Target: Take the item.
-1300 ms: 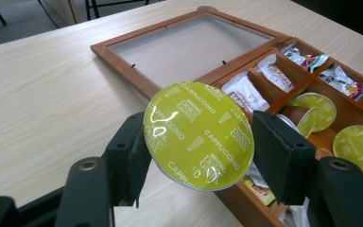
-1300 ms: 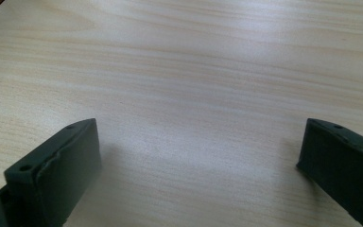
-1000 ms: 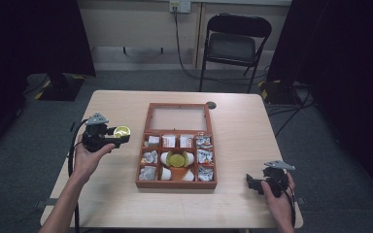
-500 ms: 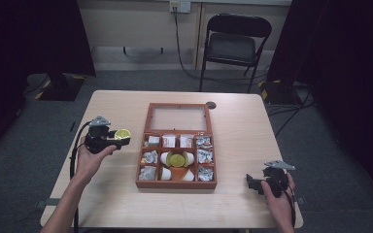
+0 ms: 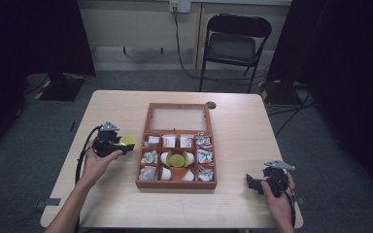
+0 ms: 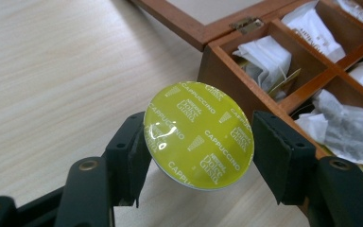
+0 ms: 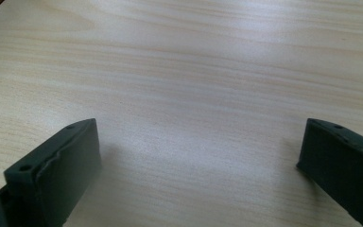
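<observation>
Beside wooden box [image 5: 177, 145], left tongs [image 6: 201, 142] gripping capsule [image 6: 198, 134]

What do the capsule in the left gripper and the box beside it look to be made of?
Capsule: glossy yellow-green foil or film lid, judging by the sharp glare and printed lettering; the pale rim below looks like plastic. Box: reddish-brown wood with a smooth stained finish, a small metal hinge, and a lid panel that may be glass.
</observation>
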